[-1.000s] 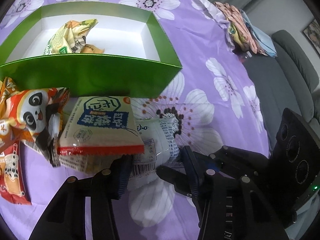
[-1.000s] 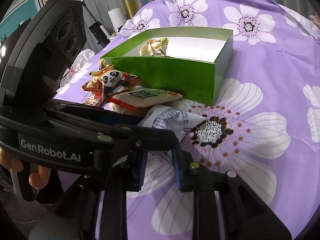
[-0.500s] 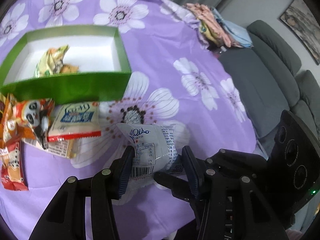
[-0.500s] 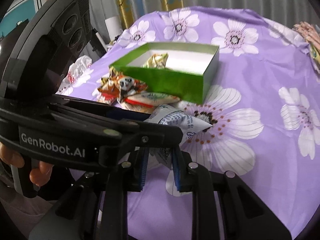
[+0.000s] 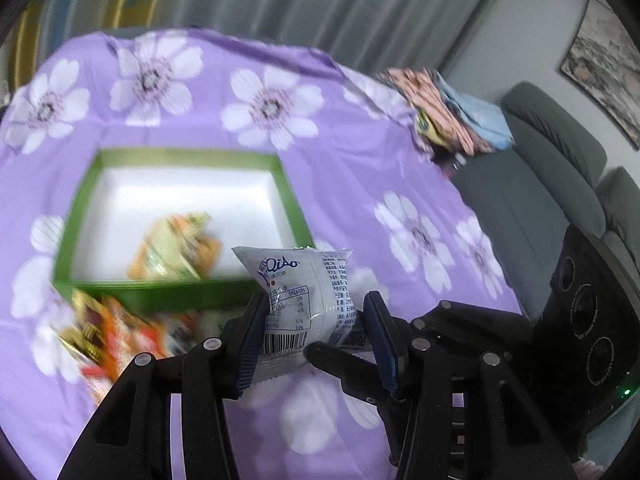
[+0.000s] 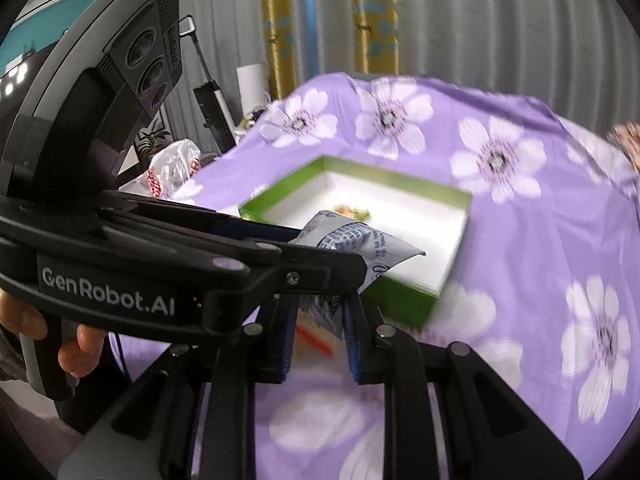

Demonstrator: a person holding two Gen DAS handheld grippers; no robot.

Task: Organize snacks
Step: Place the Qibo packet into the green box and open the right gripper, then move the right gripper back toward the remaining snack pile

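Since a second ago we have lifted the white snack packet off the tabletop; it now hangs in the air above the near wall of the green box, where before it lay on the purple flowered cloth beside the other snacks.

We judge the task to be at an early stage. One yellow-and-orange packet already lies inside the box, toward its 6 o'clock wall. A blurred heap of orange and red snack packets waits outside the box at its 7 o'clock corner. The white packet is in transit and not yet dropped in.

Our left tool is partly closed, its two blue pads pressing the packet's lower half from 9 and 3 o'clock, so the packet stands upright between them. In the right wrist view our right tool sits with a narrow gap between its pads, and the packet's lower corner hangs in or just beyond that gap; we cannot tell whether it is pinching the wrapper.
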